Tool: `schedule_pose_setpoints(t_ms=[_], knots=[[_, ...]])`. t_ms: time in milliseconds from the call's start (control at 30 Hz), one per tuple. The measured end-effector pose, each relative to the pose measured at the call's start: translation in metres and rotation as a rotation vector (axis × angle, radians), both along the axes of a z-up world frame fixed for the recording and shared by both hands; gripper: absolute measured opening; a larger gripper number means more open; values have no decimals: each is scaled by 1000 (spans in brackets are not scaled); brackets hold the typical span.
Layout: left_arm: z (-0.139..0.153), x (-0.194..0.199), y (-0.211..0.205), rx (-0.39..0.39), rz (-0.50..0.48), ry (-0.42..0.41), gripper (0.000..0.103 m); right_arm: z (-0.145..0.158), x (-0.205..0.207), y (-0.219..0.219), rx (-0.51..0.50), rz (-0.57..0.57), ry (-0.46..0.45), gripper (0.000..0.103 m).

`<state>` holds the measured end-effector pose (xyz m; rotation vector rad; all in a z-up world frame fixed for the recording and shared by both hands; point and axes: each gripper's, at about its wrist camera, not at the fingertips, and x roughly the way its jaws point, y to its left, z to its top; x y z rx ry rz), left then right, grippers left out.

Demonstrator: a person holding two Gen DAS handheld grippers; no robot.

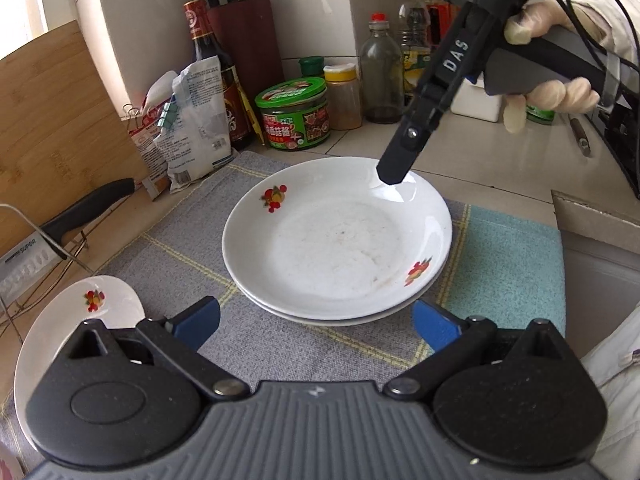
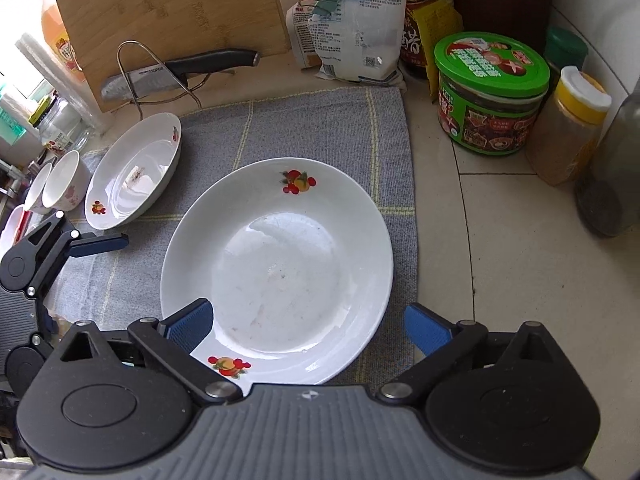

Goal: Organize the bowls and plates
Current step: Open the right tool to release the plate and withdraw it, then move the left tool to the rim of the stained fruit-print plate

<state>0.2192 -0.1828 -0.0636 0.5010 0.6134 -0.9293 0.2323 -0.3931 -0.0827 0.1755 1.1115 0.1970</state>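
Two white plates with fruit decals lie stacked (image 1: pixel 336 240) on a grey checked cloth (image 1: pixel 260 344); the top plate (image 2: pixel 280 272) is bare. My left gripper (image 1: pixel 316 326) stands open just short of the stack's near rim, nothing between its pads. My right gripper (image 2: pixel 310 328) is open above the top plate's rim, one pad over the rim and the other outside it, neither touching. In the left wrist view the right gripper (image 1: pixel 394 168) hovers over the far rim in a gloved hand. A third plate (image 2: pixel 136 172) lies to the left, with two small bowls (image 2: pixel 66 186) beyond it.
A bamboo board (image 2: pixel 172 8), a knife on a wire rack (image 2: pixel 180 72), a clipped bag (image 2: pixel 356 24), a green-lidded jar (image 2: pixel 490 96), a yellow-capped spice jar (image 2: pixel 568 132) and bottles (image 1: pixel 380 72) line the back. A cardboard box (image 1: pixel 596 240) stands at the cloth's right.
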Motion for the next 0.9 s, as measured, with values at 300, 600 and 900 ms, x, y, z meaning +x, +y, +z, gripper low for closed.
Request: schedule_pose_setpoints(t_ms=[300,600,900], knots=[[12,-6,22,-30,255,22,102,8,-12,51,-238,144,-220,103],[26,-9,78,-86,510,48,102,16,-8,98,-175,199,-348,103],[19,4,147,-79,496,47,102,10,2,168,-201,121,-377,103]])
